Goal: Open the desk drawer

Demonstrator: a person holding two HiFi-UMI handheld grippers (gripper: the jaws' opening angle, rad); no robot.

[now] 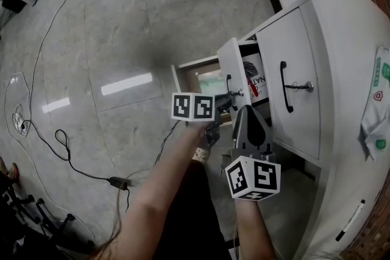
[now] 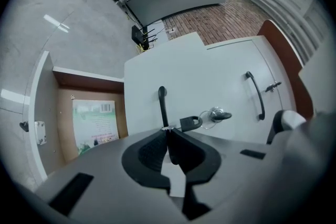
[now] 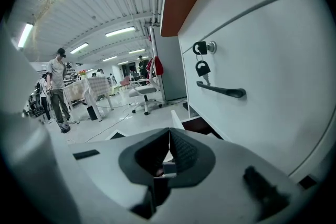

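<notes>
The white desk [image 1: 341, 21] stands at the right, and its drawer [image 1: 232, 67] is partly out, toward the left. The left gripper [image 2: 167, 129] seems pinched on the handle [image 2: 163, 105]. The right gripper [image 3: 169, 131] is closed and empty. Next, I think, a straight pull further out.

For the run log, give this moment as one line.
drawer: open | left gripper: shut on drawer handle | right gripper: shut, empty

White desk drawer [image 1: 233, 61], black handle [image 1: 228, 83], stands pulled partly open.
</notes>
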